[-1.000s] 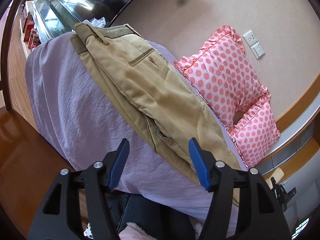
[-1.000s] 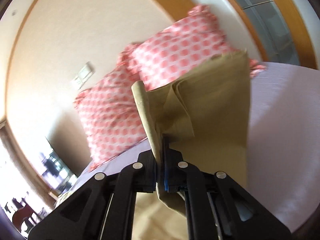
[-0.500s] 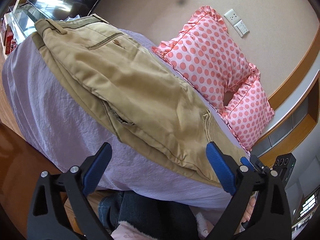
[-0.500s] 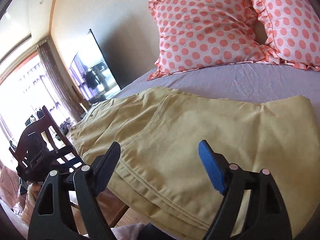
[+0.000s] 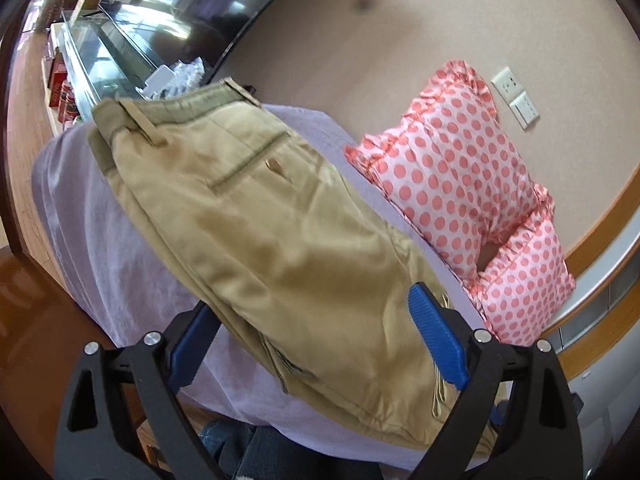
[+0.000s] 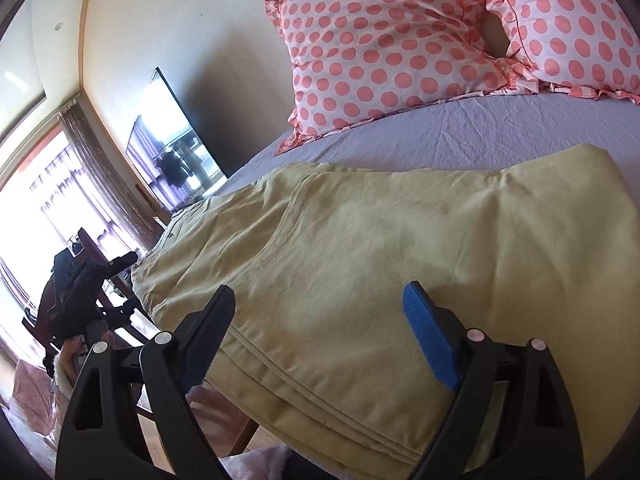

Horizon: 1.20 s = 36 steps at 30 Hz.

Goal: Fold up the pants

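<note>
Khaki pants (image 5: 256, 248) lie folded on a bed covered by a lilac sheet (image 5: 104, 248), close to its near edge, with the waistband and a buttoned back pocket at the far left end in the left wrist view. No brand, label or writing can be read on the pants or anywhere in the room.

The left gripper (image 5: 316, 340) hangs over the near part of the pants, its blue-padded fingers spread wide and holding nothing. The right gripper (image 6: 320, 336) is likewise spread wide above the folded cloth (image 6: 360, 280), gripping nothing; whether its tips touch the fabric cannot be told.

Two pink polka-dot pillows (image 6: 384, 44) lean against the far wall, with a strip of bare sheet between them and the pants. A dark television (image 6: 172, 140) stands against the wall at far left, and a wall socket (image 5: 516, 96) sits above the pillows. The sheet drops off at the bed's near edge toward a wooden floor (image 5: 24, 120).
</note>
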Each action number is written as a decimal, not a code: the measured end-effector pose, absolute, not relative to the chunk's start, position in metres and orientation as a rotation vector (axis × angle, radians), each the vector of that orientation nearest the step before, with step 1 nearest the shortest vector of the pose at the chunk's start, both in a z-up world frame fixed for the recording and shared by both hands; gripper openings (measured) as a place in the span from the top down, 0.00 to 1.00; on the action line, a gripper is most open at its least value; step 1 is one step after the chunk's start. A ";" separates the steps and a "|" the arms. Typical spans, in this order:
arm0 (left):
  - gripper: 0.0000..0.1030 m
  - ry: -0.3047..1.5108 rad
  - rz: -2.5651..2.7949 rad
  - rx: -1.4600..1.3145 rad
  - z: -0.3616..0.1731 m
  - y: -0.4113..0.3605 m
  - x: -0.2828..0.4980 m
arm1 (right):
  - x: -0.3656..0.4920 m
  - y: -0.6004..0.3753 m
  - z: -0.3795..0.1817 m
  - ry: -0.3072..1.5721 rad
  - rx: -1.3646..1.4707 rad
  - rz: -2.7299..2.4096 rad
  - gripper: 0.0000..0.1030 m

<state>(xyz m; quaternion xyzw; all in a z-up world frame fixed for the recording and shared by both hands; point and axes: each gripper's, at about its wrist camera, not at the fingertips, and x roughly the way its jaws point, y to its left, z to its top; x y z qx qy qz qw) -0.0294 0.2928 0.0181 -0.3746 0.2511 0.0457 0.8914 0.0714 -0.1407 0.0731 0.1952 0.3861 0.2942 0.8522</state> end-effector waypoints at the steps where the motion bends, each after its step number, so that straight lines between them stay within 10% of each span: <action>1: 0.12 0.509 0.121 -0.784 0.021 0.303 -0.027 | 0.071 -0.142 0.072 0.811 0.416 0.622 0.15; 7: 0.42 0.542 0.259 -0.891 0.015 0.359 0.004 | 0.069 -0.147 0.071 0.800 0.443 0.625 0.13; 10: 0.87 0.559 0.340 -0.943 0.010 0.377 0.009 | 0.066 -0.154 0.072 0.786 0.453 0.622 0.12; 12: 0.91 0.551 0.359 -0.896 0.024 0.368 0.010 | 0.064 -0.162 0.074 0.768 0.470 0.612 0.11; 22: 0.89 0.461 -0.174 -0.178 0.142 0.117 0.062 | 0.055 -0.259 0.084 0.639 0.643 0.345 0.01; 32: 0.83 0.759 -0.677 0.284 0.023 -0.095 0.054 | 0.038 -0.342 0.083 0.625 0.694 0.134 0.01; 36: 0.61 0.660 -0.828 0.278 0.042 -0.066 0.029 | 0.057 -0.326 0.079 0.704 0.650 0.254 0.01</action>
